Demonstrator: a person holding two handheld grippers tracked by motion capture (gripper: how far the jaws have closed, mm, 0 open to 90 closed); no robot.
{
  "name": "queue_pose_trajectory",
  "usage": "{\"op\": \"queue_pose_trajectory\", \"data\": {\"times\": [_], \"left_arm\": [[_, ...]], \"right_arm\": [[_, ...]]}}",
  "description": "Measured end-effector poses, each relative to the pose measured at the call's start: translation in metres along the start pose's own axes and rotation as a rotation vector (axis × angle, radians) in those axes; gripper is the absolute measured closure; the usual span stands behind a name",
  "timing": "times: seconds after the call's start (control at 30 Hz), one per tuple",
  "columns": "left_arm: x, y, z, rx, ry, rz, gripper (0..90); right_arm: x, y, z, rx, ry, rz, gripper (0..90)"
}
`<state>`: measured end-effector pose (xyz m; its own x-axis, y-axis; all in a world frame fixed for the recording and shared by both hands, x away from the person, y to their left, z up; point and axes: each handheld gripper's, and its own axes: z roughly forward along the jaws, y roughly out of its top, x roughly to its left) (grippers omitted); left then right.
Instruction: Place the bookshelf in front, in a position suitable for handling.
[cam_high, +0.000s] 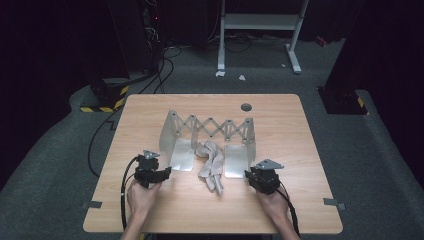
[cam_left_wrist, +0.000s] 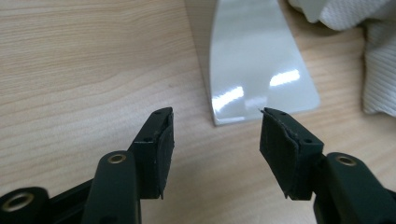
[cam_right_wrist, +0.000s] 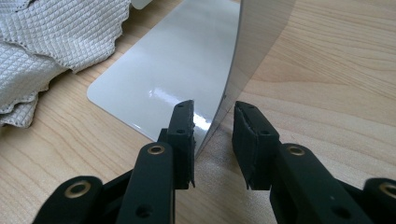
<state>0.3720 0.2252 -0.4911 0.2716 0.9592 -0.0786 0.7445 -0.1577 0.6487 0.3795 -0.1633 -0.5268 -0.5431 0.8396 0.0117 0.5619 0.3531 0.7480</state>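
Where the high view looks down on the wooden counter (cam_high: 150, 107), a metal folding rack (cam_high: 210, 137) stands mid-counter, its scissor lattice running crosswise at the back and a shiny plate reaching toward the person at each end. A crumpled white cloth (cam_high: 211, 165) lies between the two plates, its long axis pointing toward the person. The left tongs (cam_high: 161, 175) sit just short of the left plate's near edge, the right tongs (cam_high: 250, 176) just beside the right plate's near corner; each hand is nearest its own end.

In the left gripper view, the left tongs (cam_left_wrist: 215, 135) gape wide and hold nothing. The left plate (cam_left_wrist: 257, 65) lies flat straight ahead, its rounded near edge just beyond the tips, and the cloth (cam_left_wrist: 373, 60) is off to the right, clear of the path.

In the right gripper view, the right tongs (cam_right_wrist: 214, 140) are parted, with the upright side panel (cam_right_wrist: 254, 42) edge-on in the gap, not yet pinched as far as I can tell. The flat right plate (cam_right_wrist: 177, 70) spreads to the left, the cloth (cam_right_wrist: 56, 42) beyond it. Closing there looks unobstructed; the left would likely need to ease forward first.
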Motion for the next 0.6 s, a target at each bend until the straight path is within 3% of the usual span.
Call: {"op": "queue_pose_trajectory", "data": {"times": [0.03,0.13,0.17,0.23,0.37,0.43,0.47,0.6], "left_arm": [[0.002,0.003,0.006,0.003,-0.019,-0.017,47.1],[0.001,0.004,0.012,-0.007,-0.009,-0.021,49.0],[0.003,0.005,0.018,-0.006,-0.018,-0.047,51.4],[0.004,0.006,0.021,-0.011,-0.019,-0.053,52.2],[0.006,0.008,0.027,-0.058,-0.031,-0.068,58.1],[0.007,0.007,0.029,-0.067,-0.032,-0.068,63.7],[0.008,0.007,0.029,-0.068,-0.032,-0.069,70.7],[0.008,0.007,0.032,-0.074,-0.032,-0.069,79.3]], "right_arm": [[0.000,0.000,0.000,-0.001,-0.002,-0.001,69.4],[0.000,0.000,0.000,0.000,-0.001,-0.001,69.3],[0.000,0.000,0.000,0.000,0.000,0.000,69.4],[0.000,0.000,0.000,0.000,0.000,0.001,69.3],[-0.001,0.000,0.000,0.000,0.002,0.006,69.3],[-0.001,0.000,0.000,0.000,0.000,0.005,69.3],[-0.001,0.000,0.001,0.000,-0.002,0.006,69.4],[-0.001,0.001,0.001,0.000,-0.002,0.008,69.7]]}}
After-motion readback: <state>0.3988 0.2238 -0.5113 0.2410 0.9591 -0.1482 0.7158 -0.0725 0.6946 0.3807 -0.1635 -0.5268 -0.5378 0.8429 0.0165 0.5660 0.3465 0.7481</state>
